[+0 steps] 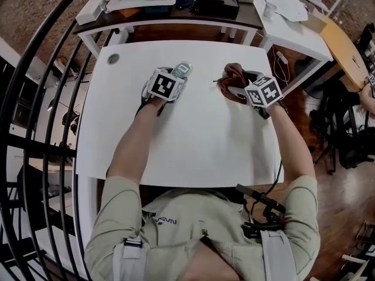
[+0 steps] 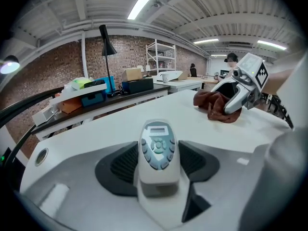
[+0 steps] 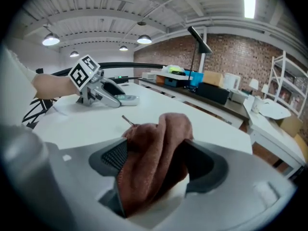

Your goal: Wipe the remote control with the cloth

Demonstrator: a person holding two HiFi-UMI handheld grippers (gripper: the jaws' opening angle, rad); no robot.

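A pale grey remote control (image 2: 158,146) with a small screen lies on the white table (image 1: 193,139). My left gripper (image 2: 158,161) is shut on it, both dark pads against its sides. In the head view the remote control (image 1: 181,70) pokes out ahead of the left gripper (image 1: 174,78). A brown cloth (image 3: 154,162) lies bunched between the wide jaws of my right gripper (image 3: 156,160), which is open; the cloth drapes over the left pad. In the head view, the cloth (image 1: 234,78) sits on the table right of centre, under the right gripper (image 1: 237,89).
A dark desk (image 1: 176,10) behind the table carries a blue box, cartons and a black lamp. A black railing (image 1: 35,127) curves along the left. A white side table (image 1: 293,34) with papers stands at the back right. A round grommet (image 1: 112,58) sits in the table's far left corner.
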